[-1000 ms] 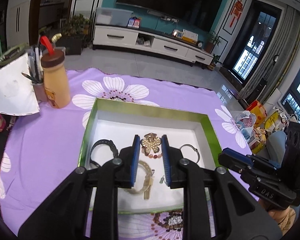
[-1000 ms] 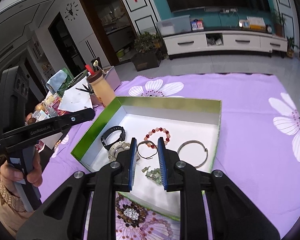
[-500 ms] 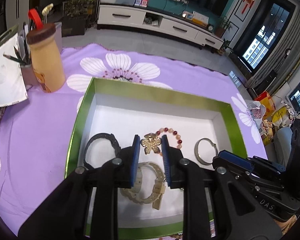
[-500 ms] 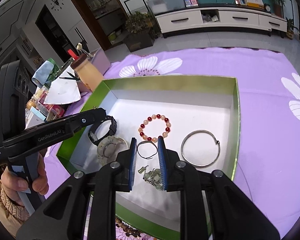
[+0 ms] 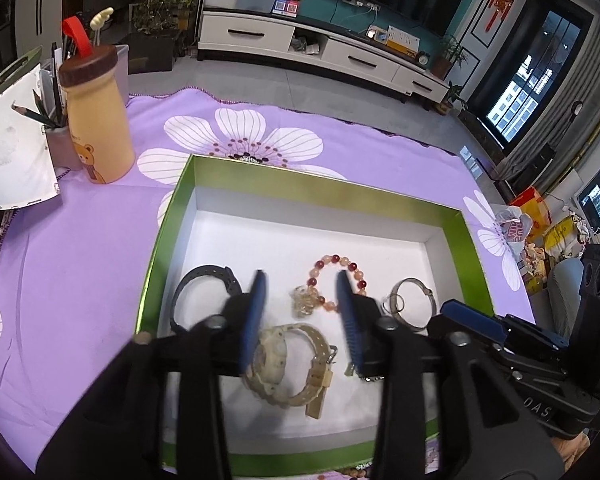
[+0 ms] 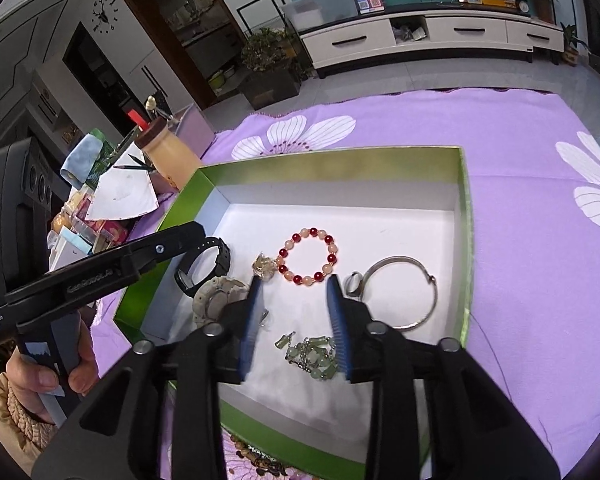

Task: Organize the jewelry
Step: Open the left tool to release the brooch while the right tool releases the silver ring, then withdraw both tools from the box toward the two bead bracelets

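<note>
Several pieces of jewelry lie loose in the green-walled box (image 5: 172, 216) on the purple-clothed desk (image 5: 80, 248): a red-and-peach bead bracelet (image 6: 309, 255), a gold brooch (image 5: 305, 301) touching it, a silver bangle (image 6: 404, 298), a beige watch (image 5: 288, 364), a black band (image 5: 204, 288) and a jade-green chain (image 6: 312, 356). Both tools are opening with nothing pinched: the left tool (image 5: 300, 312) stands over the brooch, the right tool (image 6: 294, 316) over the chain. Judging by this, pieces are being set down; next comes backing away without snagging them. Readable writing: "Data Acquisition System" on the left handle.
</note>
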Available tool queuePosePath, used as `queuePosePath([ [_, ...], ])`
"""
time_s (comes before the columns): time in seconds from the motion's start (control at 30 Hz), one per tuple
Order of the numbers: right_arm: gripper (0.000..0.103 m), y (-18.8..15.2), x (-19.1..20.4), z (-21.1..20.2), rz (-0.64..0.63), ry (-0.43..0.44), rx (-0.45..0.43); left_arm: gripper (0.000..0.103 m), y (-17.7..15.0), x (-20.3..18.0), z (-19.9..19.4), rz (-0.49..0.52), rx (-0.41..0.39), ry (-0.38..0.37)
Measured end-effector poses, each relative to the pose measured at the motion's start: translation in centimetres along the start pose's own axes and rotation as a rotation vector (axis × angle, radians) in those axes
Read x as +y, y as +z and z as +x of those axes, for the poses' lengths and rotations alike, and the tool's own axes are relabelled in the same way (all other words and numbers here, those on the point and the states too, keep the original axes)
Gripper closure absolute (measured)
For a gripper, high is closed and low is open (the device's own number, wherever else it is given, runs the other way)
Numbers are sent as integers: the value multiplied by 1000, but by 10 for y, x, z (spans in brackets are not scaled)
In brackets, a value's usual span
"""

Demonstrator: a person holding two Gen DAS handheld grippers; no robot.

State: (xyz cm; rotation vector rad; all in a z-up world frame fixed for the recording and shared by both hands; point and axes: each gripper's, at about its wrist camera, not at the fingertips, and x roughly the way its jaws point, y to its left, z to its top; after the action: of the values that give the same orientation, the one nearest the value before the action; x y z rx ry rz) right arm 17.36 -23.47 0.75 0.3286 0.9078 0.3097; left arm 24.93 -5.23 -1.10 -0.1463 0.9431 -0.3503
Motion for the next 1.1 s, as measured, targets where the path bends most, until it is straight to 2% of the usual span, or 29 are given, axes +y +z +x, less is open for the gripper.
queuePosePath([
  [0.23, 67, -12, -3, -34, -9, -12, -51, 59, -14, -3, -28, 37, -37, 17],
  [0.37, 67, -25, -3, -56, -26, -23, -78, 53, -31, 1, -50, 30, -52, 7],
  [0.6, 67, -51, -5, -89, -36, -45, -112, 50, -72, 8, -74, 5, -45, 8],
  [0.77, 67, -70, -3, -100, -41, -54, -105, 48, -106, 18, -79, -43, -5, -8],
  [0.97, 67, -98, 5, -97, -88, -91, -57, 45, -135, 24, -82, -75, 24, -13],
  [1.1, 67, -120, 8, -87, -125, -110, -5, 43, -153, 21, -88, -66, 17, 18],
])
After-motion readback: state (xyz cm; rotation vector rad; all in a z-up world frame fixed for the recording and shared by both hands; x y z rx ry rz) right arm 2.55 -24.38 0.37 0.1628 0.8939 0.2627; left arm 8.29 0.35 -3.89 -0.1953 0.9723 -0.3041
